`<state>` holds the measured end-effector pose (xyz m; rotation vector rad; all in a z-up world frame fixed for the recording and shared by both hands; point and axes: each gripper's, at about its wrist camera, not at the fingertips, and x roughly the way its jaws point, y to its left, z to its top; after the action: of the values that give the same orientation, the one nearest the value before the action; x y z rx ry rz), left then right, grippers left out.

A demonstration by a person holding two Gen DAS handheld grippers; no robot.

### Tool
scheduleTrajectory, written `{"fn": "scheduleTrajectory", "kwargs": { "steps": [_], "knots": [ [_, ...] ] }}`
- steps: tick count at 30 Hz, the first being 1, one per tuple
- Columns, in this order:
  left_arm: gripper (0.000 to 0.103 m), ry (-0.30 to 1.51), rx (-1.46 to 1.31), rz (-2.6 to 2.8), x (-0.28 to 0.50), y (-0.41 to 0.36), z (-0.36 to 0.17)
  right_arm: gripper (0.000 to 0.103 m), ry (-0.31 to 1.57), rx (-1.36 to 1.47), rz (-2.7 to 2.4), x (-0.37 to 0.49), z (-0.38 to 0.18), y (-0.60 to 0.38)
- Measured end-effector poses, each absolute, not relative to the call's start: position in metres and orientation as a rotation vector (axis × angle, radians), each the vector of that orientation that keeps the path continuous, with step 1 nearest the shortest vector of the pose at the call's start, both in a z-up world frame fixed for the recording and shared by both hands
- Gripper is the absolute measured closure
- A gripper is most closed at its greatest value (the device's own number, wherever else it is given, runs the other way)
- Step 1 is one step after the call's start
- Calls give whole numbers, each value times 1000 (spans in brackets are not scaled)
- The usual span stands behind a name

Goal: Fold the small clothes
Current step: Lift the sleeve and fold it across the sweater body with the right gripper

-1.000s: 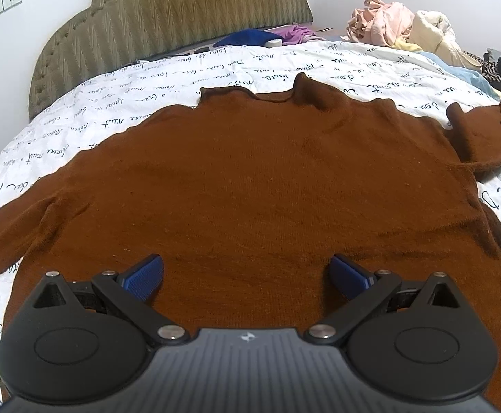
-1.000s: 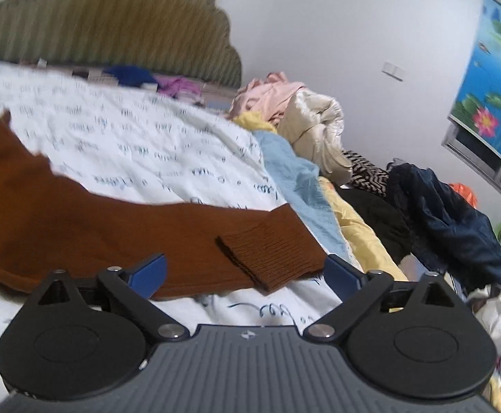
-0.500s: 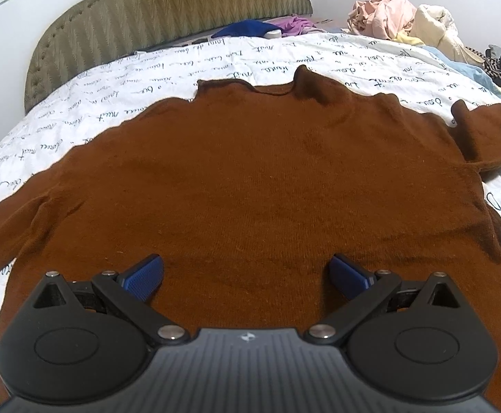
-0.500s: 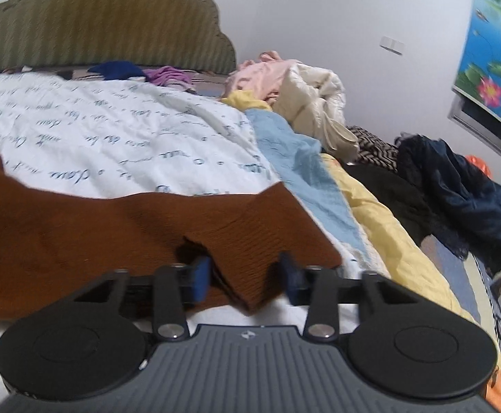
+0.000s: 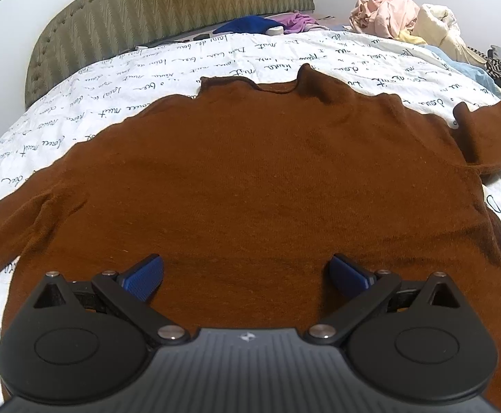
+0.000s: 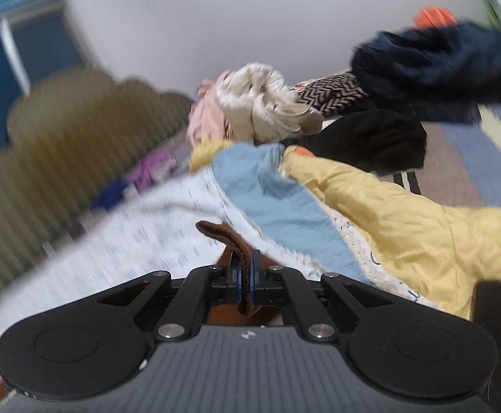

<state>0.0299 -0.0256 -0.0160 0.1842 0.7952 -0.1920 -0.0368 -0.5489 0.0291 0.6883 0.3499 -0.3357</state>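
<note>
Brown sweater (image 5: 250,186) lies flat, front down the bed (image 5: 147,65), no containers in view; right gripper (image 6: 247,275) is pinched tight on its sleeve cuff (image 6: 240,244), left gripper (image 5: 247,275) hovers wide open & empty over the hem, so sleeve-fold step looks underway; next: lay cuff across the body.

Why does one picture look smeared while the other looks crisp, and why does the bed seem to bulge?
Right wrist view: motion blur smears the headboard and printed sheet, though the right gripper, shut on the brown cuff, stays sharp. Left wrist view: sharp, evenly lit, brown sweater clear beyond the open left gripper. The fisheye lens bows the bed in both.
</note>
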Motion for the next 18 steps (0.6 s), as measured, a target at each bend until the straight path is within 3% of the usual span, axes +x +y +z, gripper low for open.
{"fn": "scheduleTrajectory", "kwargs": {
  "steps": [7, 18],
  "knots": [
    [0, 808, 177, -186, 29, -20, -11, 96, 297, 1050, -42, -52, 33, -526],
    [0, 766, 178, -130, 24, 13, 7, 96, 460, 1058, 304, 2, 34, -376]
  ]
}}
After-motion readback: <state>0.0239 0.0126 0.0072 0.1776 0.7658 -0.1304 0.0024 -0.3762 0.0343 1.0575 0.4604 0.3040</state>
